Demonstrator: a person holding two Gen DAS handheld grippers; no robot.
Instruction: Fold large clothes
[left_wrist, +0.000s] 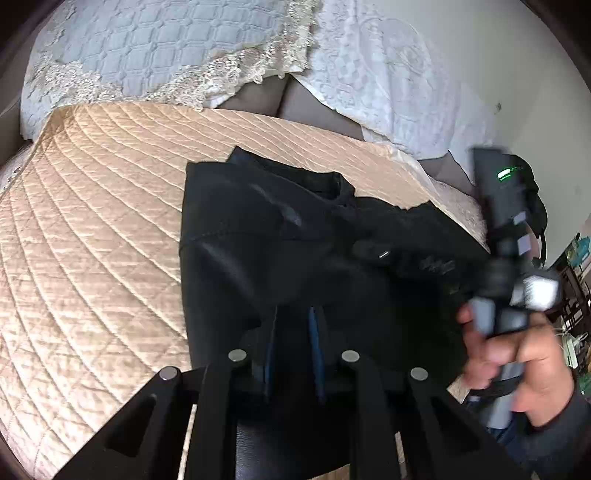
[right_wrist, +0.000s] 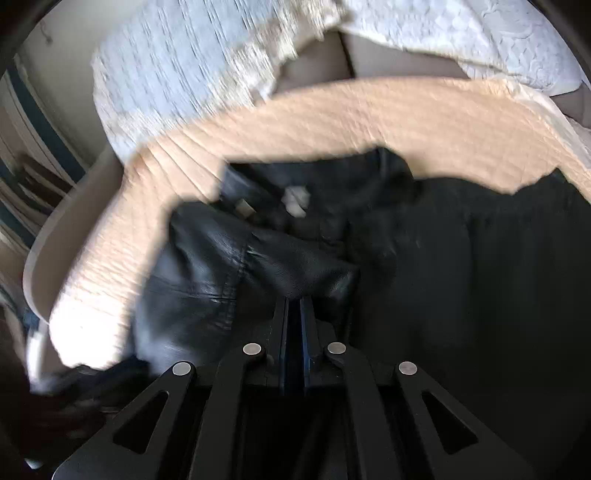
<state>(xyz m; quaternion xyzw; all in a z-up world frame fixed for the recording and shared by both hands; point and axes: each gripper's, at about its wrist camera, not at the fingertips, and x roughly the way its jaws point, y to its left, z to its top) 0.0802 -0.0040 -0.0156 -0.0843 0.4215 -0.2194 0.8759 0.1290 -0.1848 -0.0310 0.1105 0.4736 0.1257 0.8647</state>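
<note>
A black leather jacket (left_wrist: 295, 229) lies crumpled on a peach quilted bedspread (left_wrist: 92, 221). In the left wrist view my left gripper (left_wrist: 293, 314) has its blue-padded fingers narrowly apart, with dark jacket fabric bunched at the tips and between them. In the right wrist view, which is blurred, my right gripper (right_wrist: 294, 301) has its jaws pressed nearly together on a raised fold of the jacket (right_wrist: 443, 240). A white label (right_wrist: 295, 199) shows near the collar. A hand (left_wrist: 532, 354) holds the right gripper's handle at the right edge of the left wrist view.
Pale blue lace-trimmed pillows (left_wrist: 147, 48) and a white textured cover (left_wrist: 388, 74) lie at the head of the bed. Bare bedspread (right_wrist: 369, 110) stretches behind and to the left of the jacket. The bed's edge (right_wrist: 48, 240) drops off at the left of the right wrist view.
</note>
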